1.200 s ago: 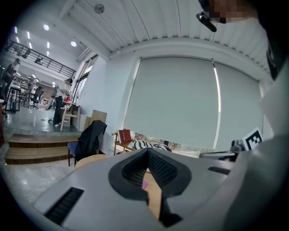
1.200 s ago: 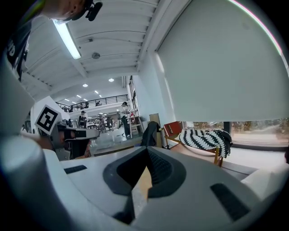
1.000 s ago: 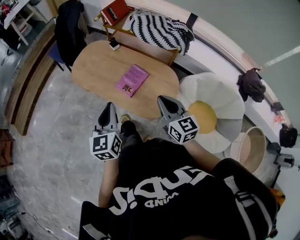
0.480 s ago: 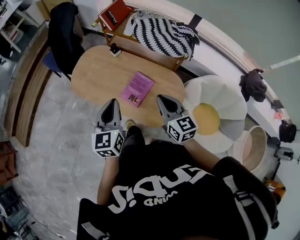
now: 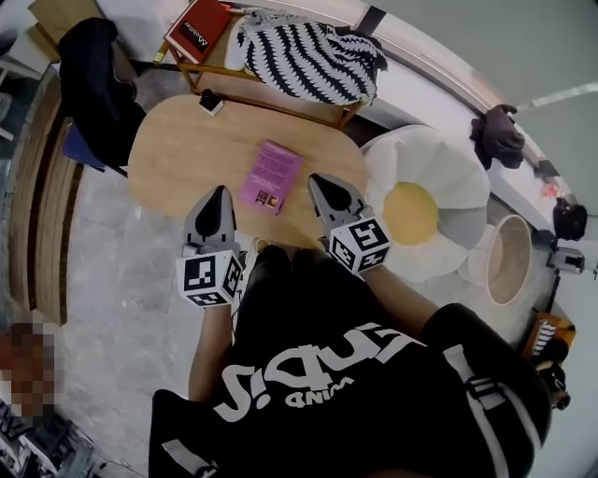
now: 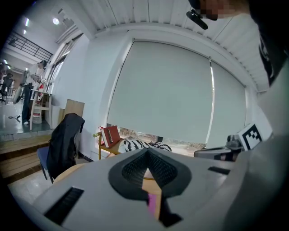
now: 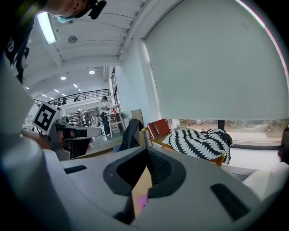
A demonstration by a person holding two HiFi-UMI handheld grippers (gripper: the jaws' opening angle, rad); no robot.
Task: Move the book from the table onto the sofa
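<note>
Lying flat, the thin pink book looks light and bendy — best pinched at its near edge — though left gripper and right gripper are pressed together, empty.

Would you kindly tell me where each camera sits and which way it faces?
Head view: on the person's head, looking steeply down at the pink book on the wooden table; shows torso, left gripper, right gripper.
Left gripper view: rides that gripper, along shut jaws towards the blind.
Right gripper view: likewise, angled towards the sofa.
Shared: all three show the striped blanket and red book.
</note>
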